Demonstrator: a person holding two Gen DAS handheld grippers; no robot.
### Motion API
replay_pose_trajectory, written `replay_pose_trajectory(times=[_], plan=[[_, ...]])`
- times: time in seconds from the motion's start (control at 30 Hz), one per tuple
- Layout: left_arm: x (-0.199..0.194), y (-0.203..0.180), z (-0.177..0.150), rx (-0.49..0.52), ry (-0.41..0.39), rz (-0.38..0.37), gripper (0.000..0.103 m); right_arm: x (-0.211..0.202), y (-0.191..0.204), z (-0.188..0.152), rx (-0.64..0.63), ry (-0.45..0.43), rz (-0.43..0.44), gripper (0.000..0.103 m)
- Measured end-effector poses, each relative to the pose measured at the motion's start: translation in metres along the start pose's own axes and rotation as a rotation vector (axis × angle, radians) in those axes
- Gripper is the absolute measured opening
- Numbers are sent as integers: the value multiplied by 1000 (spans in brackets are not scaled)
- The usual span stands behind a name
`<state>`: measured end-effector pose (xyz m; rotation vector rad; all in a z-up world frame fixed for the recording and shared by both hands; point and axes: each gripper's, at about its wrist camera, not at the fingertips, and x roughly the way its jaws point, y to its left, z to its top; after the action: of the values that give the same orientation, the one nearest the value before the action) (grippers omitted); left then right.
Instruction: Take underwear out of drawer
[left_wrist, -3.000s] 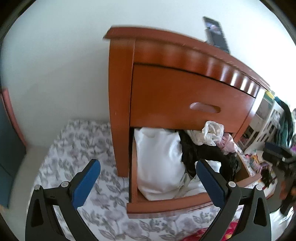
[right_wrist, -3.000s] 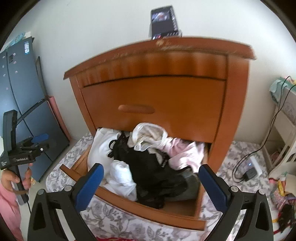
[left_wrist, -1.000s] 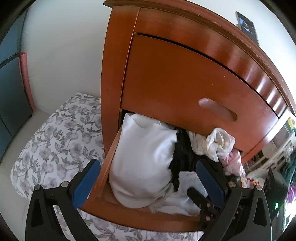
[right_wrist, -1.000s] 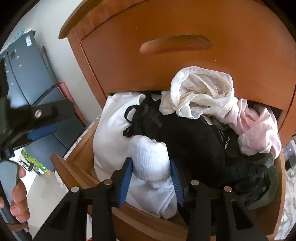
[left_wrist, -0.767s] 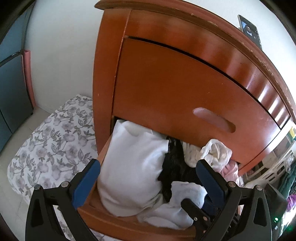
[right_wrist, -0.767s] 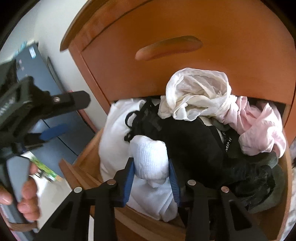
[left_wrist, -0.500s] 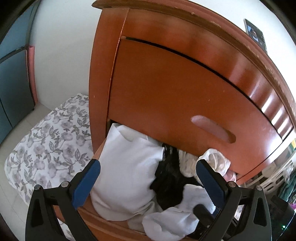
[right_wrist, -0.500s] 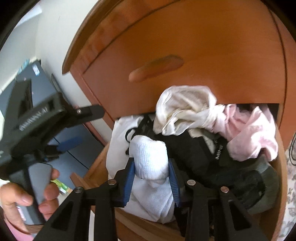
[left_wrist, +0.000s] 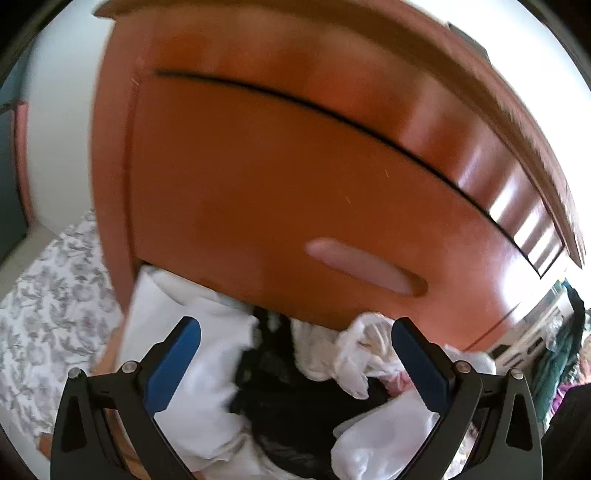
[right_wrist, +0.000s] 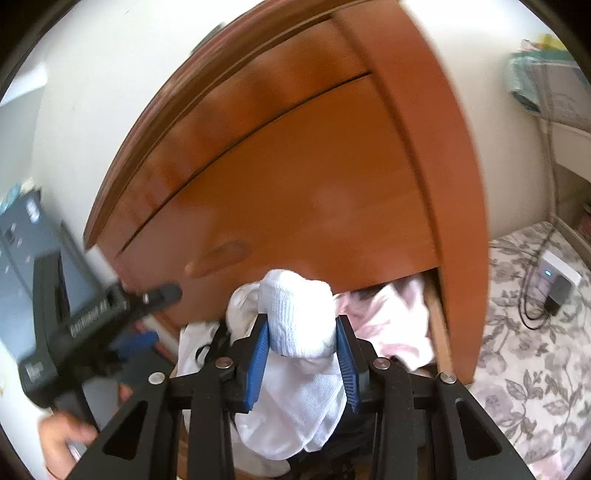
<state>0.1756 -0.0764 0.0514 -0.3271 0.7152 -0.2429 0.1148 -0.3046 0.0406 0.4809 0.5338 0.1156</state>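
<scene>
At lower centre of my right view, my right gripper (right_wrist: 301, 338) clamps the white underwear (right_wrist: 295, 314), which has risen clear of the clothes heap since a second ago, so the extraction is nearly done. My left gripper (left_wrist: 295, 363) hangs wide and empty over the open drawer (right_wrist: 437, 321). Floral bedding (right_wrist: 524, 373) lies at right, beside a white wall.

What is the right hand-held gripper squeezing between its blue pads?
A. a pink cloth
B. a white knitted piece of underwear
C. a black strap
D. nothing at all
B. In the right wrist view, the right hand-held gripper has both blue pads pressed against a white knitted piece of underwear, whose loose end hangs down below them.
</scene>
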Motion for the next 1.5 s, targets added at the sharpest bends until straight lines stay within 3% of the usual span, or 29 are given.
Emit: replay_pose_trajectory(times=[0.23,0.33,0.53,0.57,0.6,0.83,1.0,1.27,1.5], plan=[[29,-20,-10,82,79,-30,102,-18,-7,10,17,-53,-69,38],[36,-32,-6,134,88,-8,92,-26,-6,18,17,-84,-113,38],[67,-40,-6,104,172,1,37,-45,-5,37,-7,-122,-192,38],[67,-38,-6,89,171,-7,16,-49,-6,40,-10,-127,-202,38],[67,-36,-5,68,157,-20,9,-54,-7,44,-14,-131,-217,38],[59,-19,-8,12,130,-94,4,-67,-11,65,-23,-162,-235,38],[38,-4,-5,-20,72,-140,3,-72,-19,62,7,-187,-219,38],[-19,-7,-1,25,-99,-222,3,-80,-31,53,69,-195,-188,38],[-59,-22,-3,77,-186,-316,3,-100,-33,54,85,-246,-174,38]])
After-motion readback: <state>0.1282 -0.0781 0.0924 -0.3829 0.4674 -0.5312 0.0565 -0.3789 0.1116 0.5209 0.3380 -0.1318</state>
